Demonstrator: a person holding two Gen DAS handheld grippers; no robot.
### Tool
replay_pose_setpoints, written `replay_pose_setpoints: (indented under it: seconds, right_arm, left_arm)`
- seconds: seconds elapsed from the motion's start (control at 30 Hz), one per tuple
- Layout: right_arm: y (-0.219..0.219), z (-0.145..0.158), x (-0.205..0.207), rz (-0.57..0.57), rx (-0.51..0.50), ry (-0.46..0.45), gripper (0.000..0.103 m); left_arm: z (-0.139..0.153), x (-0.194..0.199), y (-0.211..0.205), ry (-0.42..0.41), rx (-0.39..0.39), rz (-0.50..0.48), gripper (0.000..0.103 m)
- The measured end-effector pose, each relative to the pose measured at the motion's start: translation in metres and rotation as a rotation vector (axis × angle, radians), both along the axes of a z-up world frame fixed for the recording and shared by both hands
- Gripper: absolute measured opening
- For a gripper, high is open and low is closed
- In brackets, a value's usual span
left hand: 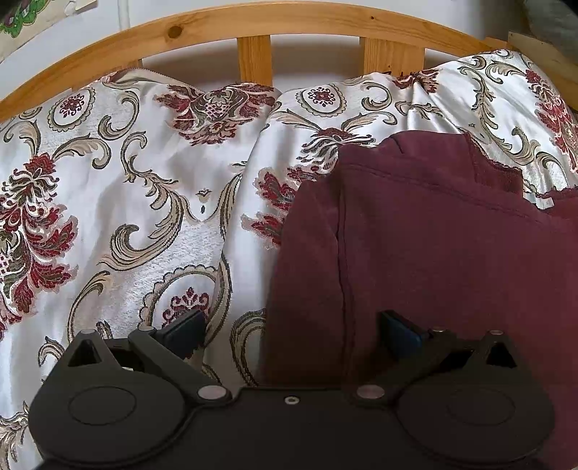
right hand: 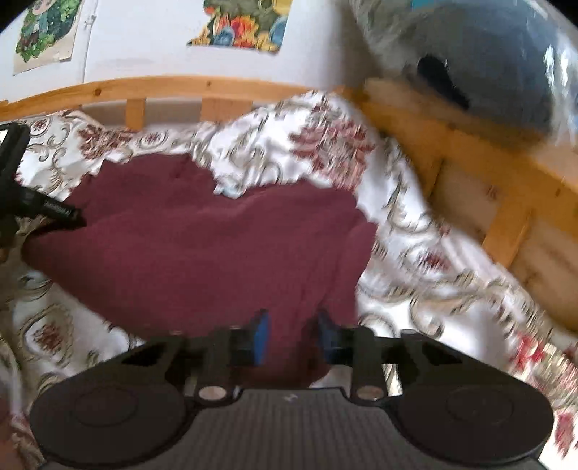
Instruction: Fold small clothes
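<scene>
A maroon garment (left hand: 433,253) lies spread on the patterned bedspread (left hand: 126,199). In the left wrist view my left gripper (left hand: 292,334) stands open and wide over the garment's near left edge, one finger over the bedspread and the other over the cloth. The right wrist view is blurred. There my right gripper (right hand: 293,336) has its blue pads close together, with a bunched fold of the maroon garment (right hand: 202,246) pinched between them at the near right corner. The left gripper's finger (right hand: 54,213) shows at that view's left edge, by the garment's far left side.
A wooden bed rail (left hand: 253,25) with slats runs along the far side, and a second rail (right hand: 487,162) runs down the right. A grey bundle in clear plastic (right hand: 487,54) sits beyond the right rail. Pictures (right hand: 238,25) hang on the white wall.
</scene>
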State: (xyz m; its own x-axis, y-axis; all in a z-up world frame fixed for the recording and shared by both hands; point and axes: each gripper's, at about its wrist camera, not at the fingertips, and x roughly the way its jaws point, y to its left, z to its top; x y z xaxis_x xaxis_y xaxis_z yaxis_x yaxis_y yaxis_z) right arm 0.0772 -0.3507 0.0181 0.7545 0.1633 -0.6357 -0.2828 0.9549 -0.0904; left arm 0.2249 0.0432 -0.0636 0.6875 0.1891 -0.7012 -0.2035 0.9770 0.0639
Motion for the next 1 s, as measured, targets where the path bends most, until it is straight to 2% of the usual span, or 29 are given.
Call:
replay_pose_setpoints:
  seconds: [0.03,0.07,0.17,0.23,0.4,0.73,0.97,1.0]
  right_arm:
    - [-0.001,0.0,0.0,-0.008,0.001,0.006,0.011]
    - [-0.003,0.0,0.001,-0.018,0.008,0.011,0.008]
    - [-0.015,0.003,0.001,-0.049,0.085,0.042,0.005]
    - [-0.019,0.004,-0.005,-0.058,0.101,0.052,0.004]
    - [-0.018,0.006,-0.012,-0.045,0.097,0.05,0.004]
    - [-0.013,-0.001,-0.014,-0.035,0.068,0.109,0.004]
    - [-0.01,0.004,-0.017,-0.055,0.048,0.034,0.01]
    - [-0.01,0.005,-0.017,-0.057,0.046,0.019,0.017]
  left_arm:
    - [0.0,0.0,0.0,0.001,0.0,0.001,0.103]
    - [0.0,0.0,0.0,0.001,0.0,0.002,0.103]
    - [0.0,0.001,-0.001,0.0,0.004,0.004,0.103]
    - [0.0,0.0,0.0,0.001,0.003,0.003,0.103]
    - [0.0,0.001,0.001,0.002,-0.004,0.002,0.103]
    - [0.0,0.001,0.003,0.006,-0.016,-0.005,0.103]
    - [0.001,0.004,0.002,0.018,-0.006,-0.016,0.103]
    - [0.002,0.004,0.002,0.02,-0.006,-0.017,0.103]
